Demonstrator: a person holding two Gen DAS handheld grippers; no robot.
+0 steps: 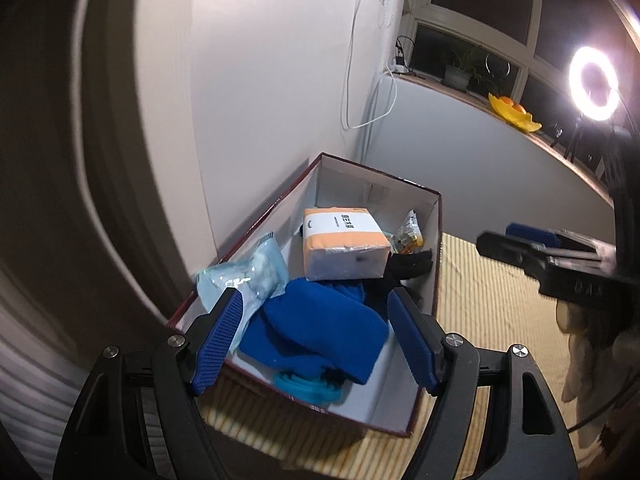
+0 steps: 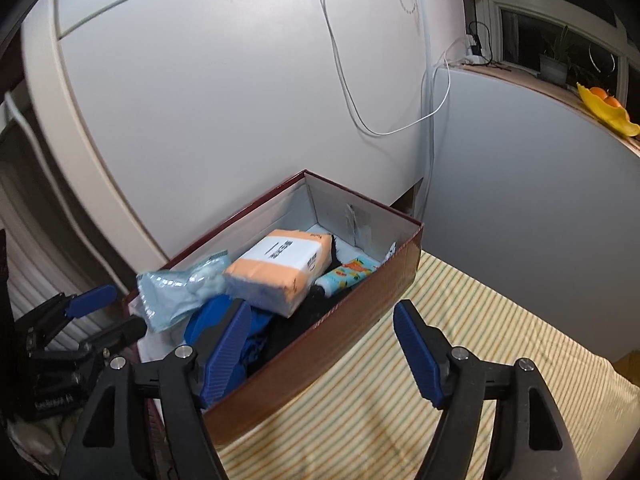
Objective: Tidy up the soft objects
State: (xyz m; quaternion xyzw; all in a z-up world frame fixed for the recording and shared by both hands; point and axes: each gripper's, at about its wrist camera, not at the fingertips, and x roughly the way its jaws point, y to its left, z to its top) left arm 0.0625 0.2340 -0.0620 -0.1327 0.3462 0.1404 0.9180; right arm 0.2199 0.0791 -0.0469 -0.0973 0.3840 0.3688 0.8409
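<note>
A dark red cardboard box (image 1: 436, 248) with a white inside stands on a striped cloth against the wall; it also shows in the right wrist view (image 2: 352, 312). Inside lie a blue cloth (image 1: 324, 328), an orange-and-white tissue pack (image 1: 340, 244), a clear blue plastic packet (image 1: 248, 276), a small printed tube (image 2: 344, 278) and black fabric (image 1: 408, 264). My left gripper (image 1: 316, 340) is open and empty over the box's near end. My right gripper (image 2: 320, 356) is open and empty, straddling the box's right wall.
The striped cloth (image 2: 460, 320) spreads to the right of the box. White wall panels stand behind it, with a hanging white cable (image 2: 360, 120). A windowsill holds a yellow dish with oranges (image 1: 512, 114). A ring light (image 1: 594, 84) glares at right.
</note>
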